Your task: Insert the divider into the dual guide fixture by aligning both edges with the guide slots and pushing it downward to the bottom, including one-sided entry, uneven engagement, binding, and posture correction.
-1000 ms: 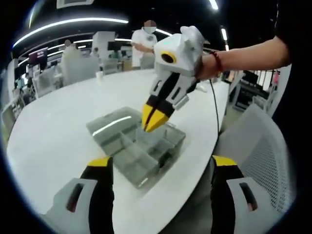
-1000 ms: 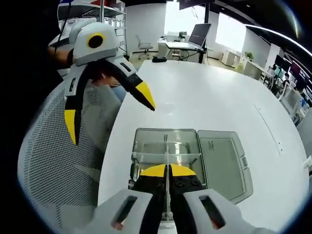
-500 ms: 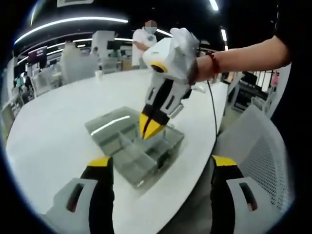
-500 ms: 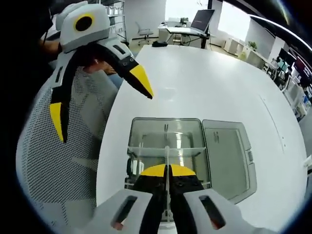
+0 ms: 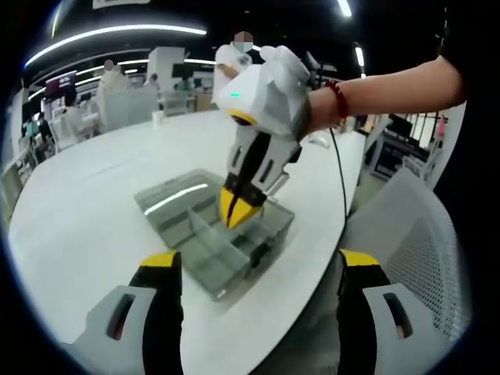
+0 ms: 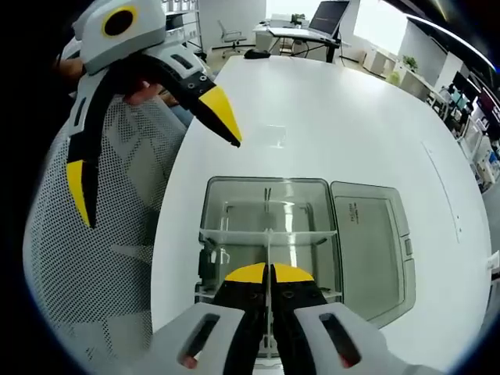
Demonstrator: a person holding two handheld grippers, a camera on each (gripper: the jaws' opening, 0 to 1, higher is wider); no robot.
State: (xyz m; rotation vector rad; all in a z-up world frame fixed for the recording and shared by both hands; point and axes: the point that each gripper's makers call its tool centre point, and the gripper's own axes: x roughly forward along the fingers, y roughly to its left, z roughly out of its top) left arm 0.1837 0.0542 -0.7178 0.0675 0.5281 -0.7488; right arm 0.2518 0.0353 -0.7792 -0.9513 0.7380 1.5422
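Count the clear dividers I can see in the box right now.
2: the divider pinched edge-on in the shut right gripper, standing over the clear box, and a cross divider running across the box ahead of it. Clear plastic may hide others.

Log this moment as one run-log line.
right gripper: shut on thin clear plastic divider | over clear plastic compartment box on white table | left gripper: open, idle

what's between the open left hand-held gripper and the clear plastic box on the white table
In the right gripper view, just bare white table and the mesh chair back separate the left hand-held gripper from the clear plastic box.
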